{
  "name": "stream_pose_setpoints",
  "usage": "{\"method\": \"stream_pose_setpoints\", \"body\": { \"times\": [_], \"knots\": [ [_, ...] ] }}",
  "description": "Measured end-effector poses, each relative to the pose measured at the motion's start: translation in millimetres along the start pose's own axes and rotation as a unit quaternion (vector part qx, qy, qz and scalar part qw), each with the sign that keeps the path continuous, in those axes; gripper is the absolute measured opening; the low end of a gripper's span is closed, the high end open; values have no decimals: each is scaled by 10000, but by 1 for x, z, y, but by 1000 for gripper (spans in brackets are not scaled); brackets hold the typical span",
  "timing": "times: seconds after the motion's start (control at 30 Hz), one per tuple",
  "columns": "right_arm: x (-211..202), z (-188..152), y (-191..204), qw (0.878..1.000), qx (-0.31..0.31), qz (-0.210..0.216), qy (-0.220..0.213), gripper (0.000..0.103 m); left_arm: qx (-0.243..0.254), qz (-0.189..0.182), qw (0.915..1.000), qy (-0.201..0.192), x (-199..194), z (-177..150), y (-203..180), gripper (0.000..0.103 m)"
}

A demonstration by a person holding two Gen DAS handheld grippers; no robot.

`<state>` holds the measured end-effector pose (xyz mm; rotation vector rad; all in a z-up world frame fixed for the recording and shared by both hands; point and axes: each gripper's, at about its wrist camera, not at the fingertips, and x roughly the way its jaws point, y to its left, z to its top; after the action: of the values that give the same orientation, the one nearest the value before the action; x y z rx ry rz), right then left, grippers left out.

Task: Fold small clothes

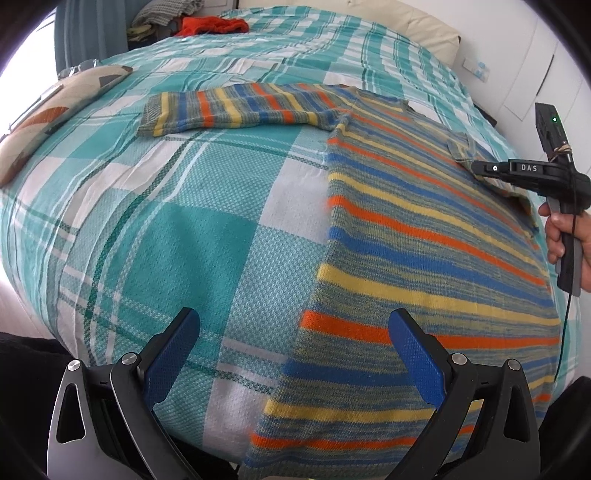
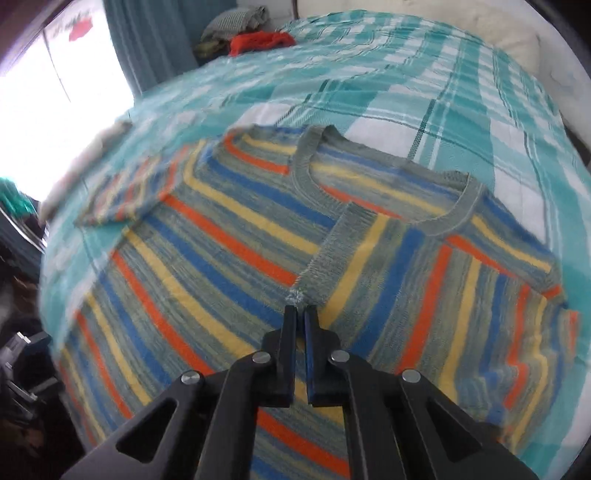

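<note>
Striped sweater spread flat on the teal plaid bedspread, taking up the right half of the left wrist view. Far sleeve stretched straight out to the left, lying flat on the cover. Other sleeve folded over across the chest, cuff just below the neckline.

Right gripper pressed together on the corner of that folded sleeve's cuff, a bit of knit pinched between the tips. Seen from the left camera too, coming in from the right over the sweater, held in a hand.

Left gripper spread wide, hovering near the bottom hem, one finger over the bedspread and one over the sweater, nothing between them.

Patterned cushion on the far left of the bed, red garment at the far edge, cream pillow far right. Right wrist view a bit blurry toward the left.
</note>
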<state>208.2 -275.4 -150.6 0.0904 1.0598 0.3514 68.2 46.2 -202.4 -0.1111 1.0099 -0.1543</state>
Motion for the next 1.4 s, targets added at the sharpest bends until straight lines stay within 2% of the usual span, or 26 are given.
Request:
{"method": "stream_pose_setpoints", "body": {
  "times": [0.07,0.1,0.13,0.17,0.23,0.33,0.37,0.4,0.43,0.47,0.5,0.6,0.67,0.73,0.8,0.87,0.9,0.97,1.07,1.13,1.17,1.2,1.23,1.3,1.37,1.4],
  "knots": [
    [-3,-1,-8,9978,418,515,37,13,-33,-13,10000,9,0,1,3,102],
    [-2,-2,-13,9959,589,640,245,39,-48,-15,10000,5,0,2,3,102],
    [-5,-5,-18,9944,712,680,374,71,-68,-28,10000,-11,-1,3,4,102],
    [-16,-7,-24,9929,814,815,298,75,-91,-51,9999,-36,-2,3,5,102],
    [-46,-13,-45,9883,1145,1001,-99,74,-109,-92,9999,-97,-5,4,5,102],
    [-84,-34,-98,9676,2220,1049,-584,74,-61,-85,9999,-130,-5,5,2,102],
    [-88,-45,-116,9612,2560,880,-539,74,-33,-71,9999,-105,-4,5,1,102],
    [-85,-58,-132,9567,2829,608,-301,74,2,-45,10000,-70,-2,4,-1,102],
    [-76,-72,-147,9535,3002,187,216,70,42,-10,10000,-48,-1,3,-2,102],
    [-69,-84,-157,9490,3054,-306,717,60,80,23,10000,-35,-1,2,-3,102],
    [-75,-91,-161,9500,3002,-486,710,33,114,52,9999,-32,-2,1,-4,102],
    [-110,-97,-148,9550,2918,-473,256,37,173,110,9998,-43,-3,-3,-4,102],
    [-125,-102,-125,9637,2665,-57,129,40,235,161,9996,-56,-3,-4,-5,102],
    [-130,-115,-90,9716,2338,50,353,58,310,202,9993,-73,-4,-5,-5,102],
    [-131,-138,-61,9787,1945,-140,638,61,374,207,9991,-29,-3,-8,-6,102],
    [-131,-169,-52,9771,1940,-423,765,61,442,197,9988,68,1,-12,-8,102],
    [-131,-183,-56,9725,2179,-375,739,61,494,202,9985,113,3,-14,-9,102],
    [-132,-201,-72,9601,2760,61,448,61,640,248,9975,151,7,-17,-14,102],
    [-137,-204,-95,9344,3481,720,-218,61,842,358,9958,101,9,-19,-19,102],
    [-120,-196,-106,9237,3707,963,-86,60,830,358,9959,102,10,-20,-19,102],
    [-107,-194,-110,9181,3790,1159,98,56,792,343,9962,114,10,-20,-17,102],
    [-96,-192,-109,9164,3757,1353,289,31,751,339,9965,128,9,-20,-15,102],
    [-90,-188,-105,9238,3576,1273,496,6,720,345,9967,137,9,-20,-14,102],
    [-102,-182,-98,9443,3199,609,482,6,682,358,9969,156,8,-22,-10,102],
    [-111,-180,-87,9568,2859,-95,515,5,717,349,9966,187,10,-24,-9,102],
    [-109,-180,-81,9608,2711,-242,529,5,778,363,9961,189,11,-25,-10,103]
  ]
}}
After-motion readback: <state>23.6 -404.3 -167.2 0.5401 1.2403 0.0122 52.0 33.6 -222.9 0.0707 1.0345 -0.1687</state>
